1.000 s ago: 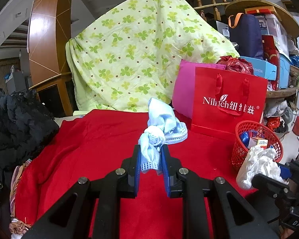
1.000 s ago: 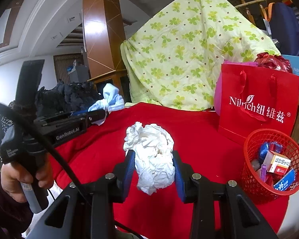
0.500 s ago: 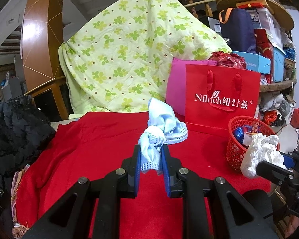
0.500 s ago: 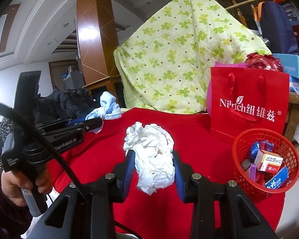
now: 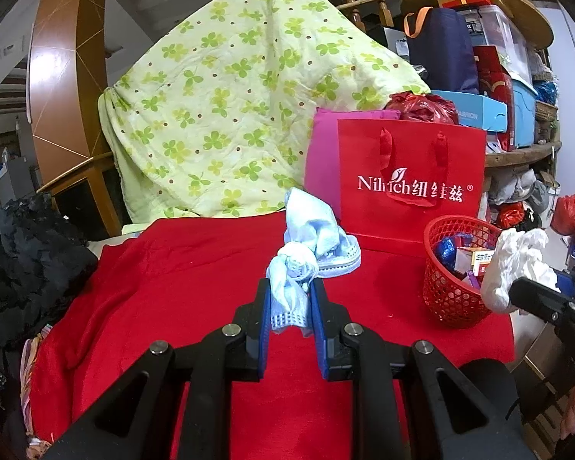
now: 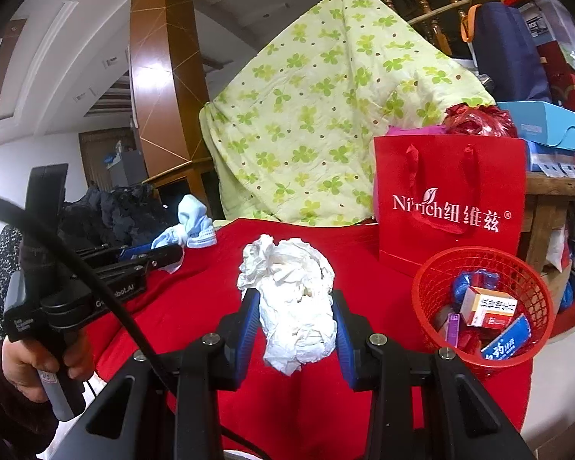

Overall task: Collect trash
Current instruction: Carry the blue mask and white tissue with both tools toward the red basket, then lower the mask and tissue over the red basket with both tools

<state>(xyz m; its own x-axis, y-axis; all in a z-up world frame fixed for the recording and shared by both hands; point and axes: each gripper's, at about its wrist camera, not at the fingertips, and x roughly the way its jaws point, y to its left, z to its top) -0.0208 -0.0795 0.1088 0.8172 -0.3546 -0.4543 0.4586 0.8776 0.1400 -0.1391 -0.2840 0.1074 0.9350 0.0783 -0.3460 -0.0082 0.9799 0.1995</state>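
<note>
My left gripper [image 5: 289,306] is shut on a light blue cloth [image 5: 306,245] and holds it above the red tablecloth [image 5: 172,280]. My right gripper [image 6: 293,322] is shut on a crumpled white paper wad [image 6: 291,299], held above the cloth left of the red mesh basket [image 6: 441,268]. The basket holds boxes and wrappers. In the left wrist view the basket [image 5: 437,287] is at the right with the white wad [image 5: 513,264] beside its right rim. In the right wrist view the left gripper [image 6: 165,255] with the blue cloth [image 6: 189,222] is at the left.
A red paper bag [image 5: 410,176] and a pink bag [image 5: 320,153] stand behind the basket. A green clover quilt [image 5: 230,115] hangs at the back. Black clothes [image 5: 23,253] lie at the left. Cluttered shelves [image 5: 517,145] are at the right.
Both grippers have shifted to the right toward the basket, each keeping hold of its item. The white wad now sits closer to the basket's rim.
</note>
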